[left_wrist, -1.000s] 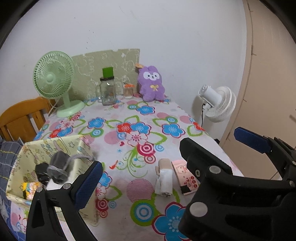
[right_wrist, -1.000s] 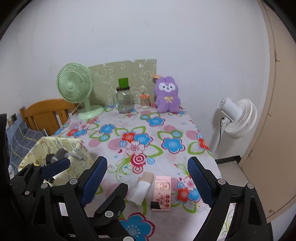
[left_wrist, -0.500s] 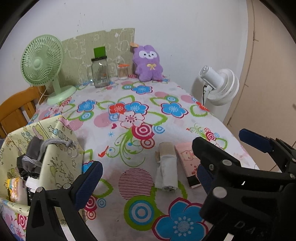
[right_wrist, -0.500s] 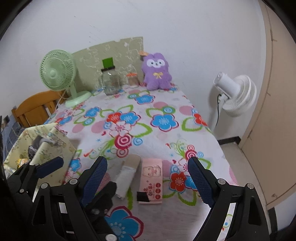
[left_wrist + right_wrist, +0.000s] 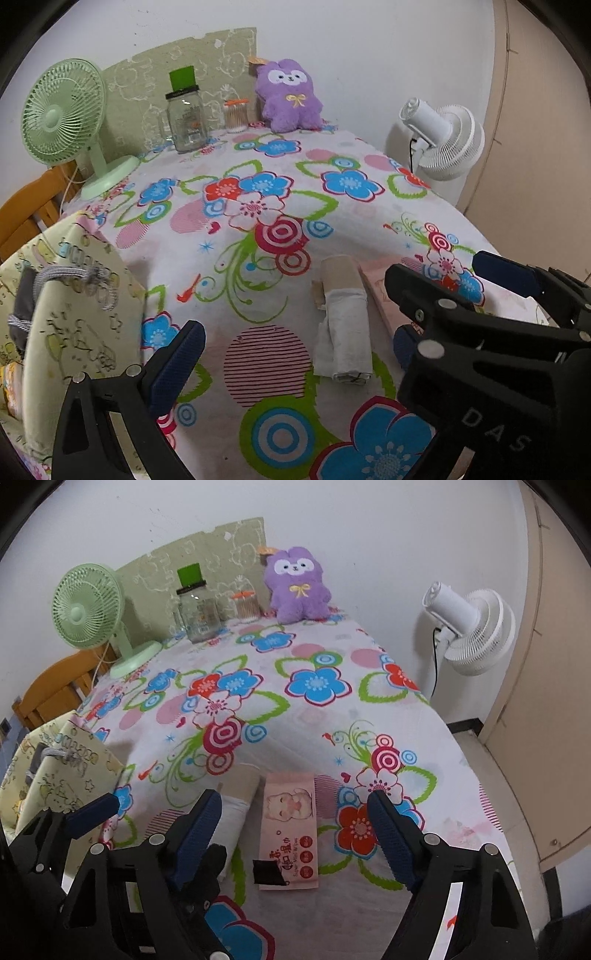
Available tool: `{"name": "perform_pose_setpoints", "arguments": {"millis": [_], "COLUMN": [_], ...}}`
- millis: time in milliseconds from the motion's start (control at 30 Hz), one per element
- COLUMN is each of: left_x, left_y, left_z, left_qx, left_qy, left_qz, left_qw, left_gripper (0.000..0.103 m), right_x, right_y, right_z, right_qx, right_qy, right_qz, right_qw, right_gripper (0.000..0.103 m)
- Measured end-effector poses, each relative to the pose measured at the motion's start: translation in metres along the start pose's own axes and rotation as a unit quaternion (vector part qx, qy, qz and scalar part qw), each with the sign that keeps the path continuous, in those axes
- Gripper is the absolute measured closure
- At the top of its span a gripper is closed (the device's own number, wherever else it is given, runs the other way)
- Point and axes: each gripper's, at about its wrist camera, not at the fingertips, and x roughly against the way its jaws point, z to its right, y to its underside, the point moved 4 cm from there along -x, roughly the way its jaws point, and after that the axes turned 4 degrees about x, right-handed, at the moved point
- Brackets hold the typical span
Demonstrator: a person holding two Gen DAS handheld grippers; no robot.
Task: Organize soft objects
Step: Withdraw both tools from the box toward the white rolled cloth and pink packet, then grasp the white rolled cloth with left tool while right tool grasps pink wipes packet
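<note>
A rolled white and beige cloth (image 5: pixel 345 328) lies on the flowered tablecloth, with a pink wet-wipes pack (image 5: pixel 290 830) just right of it. My left gripper (image 5: pixel 291 354) is open and empty, hovering near and above the roll. My right gripper (image 5: pixel 295 834) is open and empty, its jaws straddling the wipes pack from above; the roll (image 5: pixel 236 805) shows partly behind its left finger. A yellow-green fabric storage bag (image 5: pixel 70 314) at the left holds grey and dark items. A purple plush toy (image 5: pixel 290 98) sits at the far edge.
A green desk fan (image 5: pixel 62 122), a glass jar with green lid (image 5: pixel 184 118) and a small toothpick jar (image 5: pixel 235 116) stand at the back. A white floor fan (image 5: pixel 469 627) stands right of the table by a beige door. A wooden chair (image 5: pixel 55 686) is at left.
Both grippers have moved forward and down toward the roll and the wipes pack, which now look larger and closer. Both stay open.
</note>
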Motion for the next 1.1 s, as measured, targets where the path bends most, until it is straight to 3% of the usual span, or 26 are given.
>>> {"name": "perform_pose_setpoints", "arguments": {"millis": [267, 433, 633, 767, 1100], "left_x": [-0.017, -0.023, -0.028, -0.032, -0.037], "left_y": [0.003, 0.004, 0.004, 0.003, -0.003], "left_z": [0.001, 0.002, 0.004, 0.008, 0.022], "left_qx": [-0.003, -0.007, -0.009, -0.015, -0.026], "left_qy": [-0.003, -0.003, 0.001, 0.001, 0.011], "left_qz": [-0.027, -0.036, -0.042, -0.049, -0.048], "left_qw": [0.9996, 0.9993, 0.9991, 0.9987, 0.9984], "left_gripper": [0.001, 0.001, 0.001, 0.001, 0.005], "right_x": [-0.026, -0.037, -0.042, -0.042, -0.039], "right_y": [0.008, 0.012, 0.011, 0.011, 0.009], "right_z": [0.005, 0.002, -0.001, 0.0, 0.014], "right_qx": [-0.008, -0.004, 0.011, 0.019, 0.005], "right_qy": [-0.001, -0.006, -0.004, 0.005, -0.002], "right_qz": [-0.052, -0.07, -0.071, -0.068, -0.057], "right_qw": [0.999, 0.998, 0.997, 0.998, 0.998], "right_gripper": [0.033, 0.036, 0.043, 0.059, 0.06]}}
